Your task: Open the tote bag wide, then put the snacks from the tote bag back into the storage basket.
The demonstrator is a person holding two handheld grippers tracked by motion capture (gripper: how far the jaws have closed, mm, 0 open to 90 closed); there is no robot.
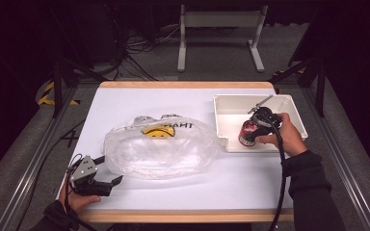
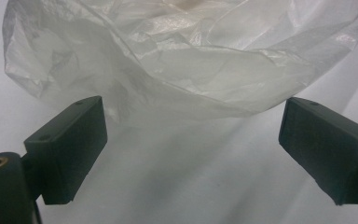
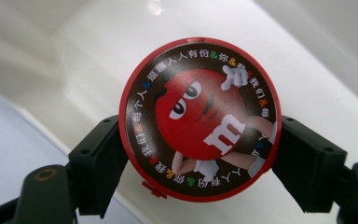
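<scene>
Clear bag (image 1: 161, 147) lies mid-table (image 1: 250, 187), crumpled, smiley print on its far side. Right of the bag, white tray (image 1: 289, 108): my right hand-held gripper (image 3: 200, 154) clamps a red candy tub (image 3: 200, 119) inside it. Left hand-held gripper (image 2: 191, 149) gapes wide, just short of the bag's near-left edge.

Lab-like recording bay: dark curtains, metal frame rails (image 1: 24, 173), floor cables (image 1: 135, 48), white table (image 1: 183, 192).

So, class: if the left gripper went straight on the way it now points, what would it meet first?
Most likely the clear plastic bag: the open left gripper faces its crumpled near edge, with bare table between. Exact gap is unclear.
</scene>
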